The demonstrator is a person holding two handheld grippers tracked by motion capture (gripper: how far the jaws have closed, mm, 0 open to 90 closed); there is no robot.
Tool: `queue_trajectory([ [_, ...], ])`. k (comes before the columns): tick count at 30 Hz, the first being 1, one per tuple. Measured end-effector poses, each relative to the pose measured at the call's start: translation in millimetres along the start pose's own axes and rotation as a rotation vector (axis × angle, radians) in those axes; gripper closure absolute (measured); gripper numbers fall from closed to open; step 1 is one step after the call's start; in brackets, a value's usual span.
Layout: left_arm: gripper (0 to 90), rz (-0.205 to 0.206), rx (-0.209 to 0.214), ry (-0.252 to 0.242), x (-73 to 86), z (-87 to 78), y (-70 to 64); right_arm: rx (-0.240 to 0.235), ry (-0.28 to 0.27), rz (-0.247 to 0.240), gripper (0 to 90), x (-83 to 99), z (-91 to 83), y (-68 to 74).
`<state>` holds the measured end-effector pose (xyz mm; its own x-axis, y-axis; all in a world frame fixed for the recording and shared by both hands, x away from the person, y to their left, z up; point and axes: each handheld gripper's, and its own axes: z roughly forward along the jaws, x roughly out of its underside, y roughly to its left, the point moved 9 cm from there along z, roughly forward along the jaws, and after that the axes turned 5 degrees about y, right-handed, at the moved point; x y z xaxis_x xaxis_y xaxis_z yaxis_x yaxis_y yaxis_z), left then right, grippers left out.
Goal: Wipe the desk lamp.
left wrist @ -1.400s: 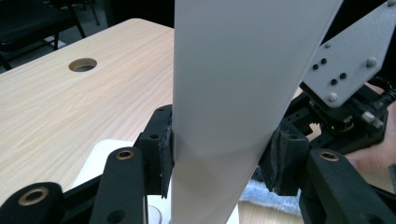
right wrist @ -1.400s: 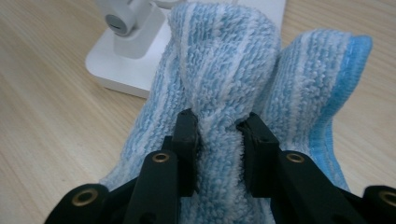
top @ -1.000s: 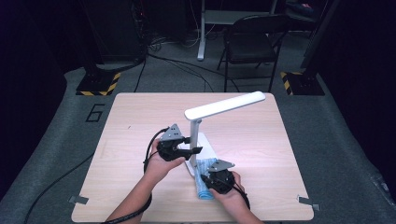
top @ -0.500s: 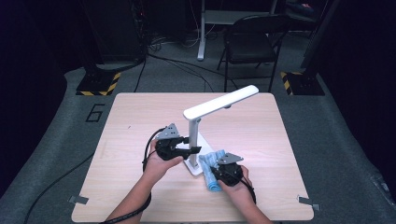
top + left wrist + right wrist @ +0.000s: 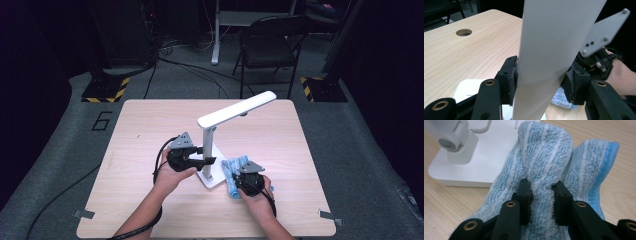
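White lamp post [image 5: 554, 50] hides cloth [image 5: 562, 98] behind left gripper [image 5: 541, 82].

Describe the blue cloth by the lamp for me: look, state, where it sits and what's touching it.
The cloth is a blue-and-white striped terry towel with a solid blue edge, crumpled and bunched rather than flat. It lies on the wooden table, right of the white desk lamp's base, its near end lapping against that base. The right gripper pinches a raised fold of it between its black jaws; the rest rests on the table.
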<state>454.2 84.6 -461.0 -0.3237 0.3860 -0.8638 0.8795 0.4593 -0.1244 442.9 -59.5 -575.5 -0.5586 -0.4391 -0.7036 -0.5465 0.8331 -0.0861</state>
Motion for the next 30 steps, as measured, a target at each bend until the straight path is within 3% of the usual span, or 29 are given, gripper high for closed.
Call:
queue_trajectory([
  [2,50.1,0.0,0.001,-0.001,0.0,0.1,0.0,-0.004,-0.008,0.009,71.0,-1.2,-0.3,5.6],
  [5,50.1,-0.001,0.005,-0.004,-0.2,0.6,-0.3,-0.046,-0.006,-0.012,71.1,-1.4,-1.6,12.9],
  [7,50.0,-0.004,0.001,-0.006,-0.3,0.9,-0.1,-0.079,-0.003,0.003,71.1,-2.3,-2.5,22.7],
  [8,50.0,-0.002,0.0,-0.005,-0.2,0.9,0.1,-0.094,0.003,-0.021,71.1,-1.8,-3.4,27.2],
  [11,50.0,-0.009,0.0,-0.009,0.0,1.2,-0.1,-0.177,-0.006,-0.037,70.9,-3.3,-5.1,47.8],
  [12,49.9,-0.01,0.0,-0.009,0.0,1.2,0.0,-0.209,-0.01,-0.02,70.7,-3.9,-6.5,56.3],
  [14,49.9,-0.01,-0.006,-0.009,0.3,0.8,0.2,-0.205,-0.012,-0.027,70.5,-3.8,-7.5,63.8],
  [18,50.0,-0.007,0.004,-0.012,0.8,0.1,0.2,-0.255,-0.006,-0.024,70.8,-4.7,-6.5,59.3],
  [19,49.9,-0.005,0.009,-0.007,1.1,-0.5,0.3,-0.258,-0.002,-0.021,71.0,-4.4,-6.2,57.9],
  [25,49.9,-0.009,0.012,-0.017,1.7,-1.0,0.8,-0.176,-0.007,-0.09,70.9,-4.3,-3.9,47.3],
  [30,49.9,-0.012,0.012,-0.015,1.7,-1.2,0.9,-0.151,0.003,-0.053,70.5,-3.7,-1.9,34.0],
])
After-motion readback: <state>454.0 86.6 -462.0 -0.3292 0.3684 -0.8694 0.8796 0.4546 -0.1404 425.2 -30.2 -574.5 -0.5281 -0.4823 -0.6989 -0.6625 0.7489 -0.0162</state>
